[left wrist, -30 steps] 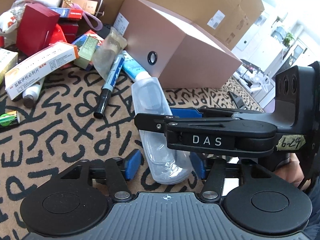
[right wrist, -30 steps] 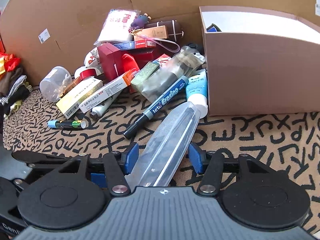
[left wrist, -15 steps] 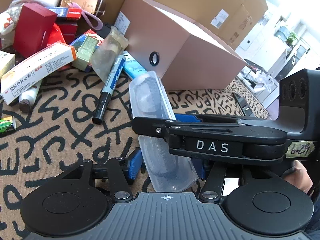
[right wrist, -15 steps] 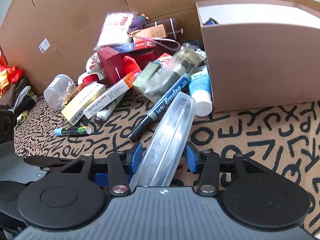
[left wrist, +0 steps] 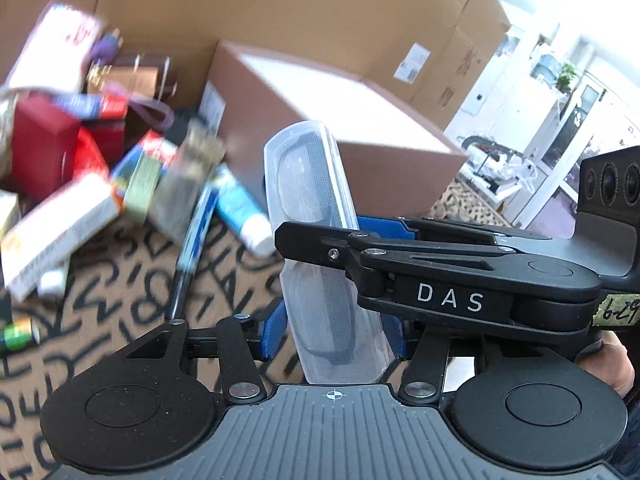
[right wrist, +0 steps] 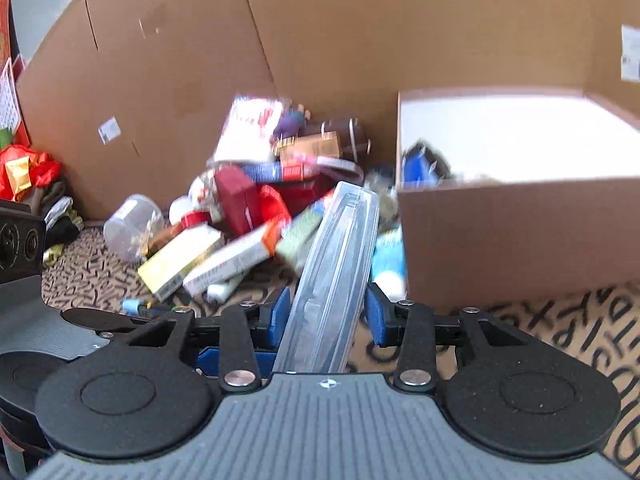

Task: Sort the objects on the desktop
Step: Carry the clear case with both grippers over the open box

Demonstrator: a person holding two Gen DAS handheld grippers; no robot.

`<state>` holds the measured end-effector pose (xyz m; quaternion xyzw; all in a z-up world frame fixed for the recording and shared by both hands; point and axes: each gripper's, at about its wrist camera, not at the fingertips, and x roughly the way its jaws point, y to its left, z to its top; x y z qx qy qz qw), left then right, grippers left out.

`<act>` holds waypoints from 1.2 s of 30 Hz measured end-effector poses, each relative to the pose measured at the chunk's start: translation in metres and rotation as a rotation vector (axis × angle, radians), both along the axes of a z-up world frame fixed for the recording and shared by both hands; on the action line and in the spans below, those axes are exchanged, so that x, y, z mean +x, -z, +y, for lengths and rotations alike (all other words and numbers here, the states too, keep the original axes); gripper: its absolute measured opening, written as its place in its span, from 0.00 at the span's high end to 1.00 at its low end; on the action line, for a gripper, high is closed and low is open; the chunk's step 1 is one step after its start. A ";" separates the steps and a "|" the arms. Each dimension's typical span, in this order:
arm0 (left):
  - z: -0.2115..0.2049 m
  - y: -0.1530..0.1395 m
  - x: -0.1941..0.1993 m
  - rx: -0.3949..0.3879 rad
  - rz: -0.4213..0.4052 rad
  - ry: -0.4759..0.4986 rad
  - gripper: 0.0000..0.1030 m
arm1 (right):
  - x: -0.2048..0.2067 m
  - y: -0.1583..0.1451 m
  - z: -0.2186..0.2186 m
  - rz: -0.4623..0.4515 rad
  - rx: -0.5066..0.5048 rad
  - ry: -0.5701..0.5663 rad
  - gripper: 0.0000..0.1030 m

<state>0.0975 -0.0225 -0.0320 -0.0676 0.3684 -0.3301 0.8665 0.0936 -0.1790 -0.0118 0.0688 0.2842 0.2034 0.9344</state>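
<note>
The brown cardboard box (right wrist: 520, 236) stands open at two o'clock in the right wrist view, on the letter-patterned mat (right wrist: 560, 320). At ten o'clock sits a heap of cartons and tubes (right wrist: 240, 240), blurred. The clear plastic case (left wrist: 320, 248) is lifted off the mat, tilted, held at both ends: the left gripper (left wrist: 334, 336) and right gripper (right wrist: 328, 316) each clasp it, jaws closing on its sides.

A cardboard wall (right wrist: 340, 32) stands behind everything. A patterned mat (right wrist: 560, 320) with black letters covers the desk. At far left lies a red and gold heap (right wrist: 24, 172), perhaps ribbon. A bright white room (left wrist: 560, 92) shows beyond.
</note>
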 end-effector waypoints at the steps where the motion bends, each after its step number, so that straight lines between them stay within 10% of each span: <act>1: -0.003 -0.005 0.001 0.003 -0.016 0.003 0.48 | 0.001 -0.005 -0.003 -0.017 0.002 0.005 0.56; 19: -0.087 -0.093 0.055 0.049 -0.248 0.062 0.48 | 0.045 -0.087 -0.061 -0.263 -0.030 0.121 0.58; 36: -0.163 -0.044 0.157 0.070 -0.113 0.092 0.48 | 0.140 -0.050 -0.117 -0.135 -0.065 0.218 0.59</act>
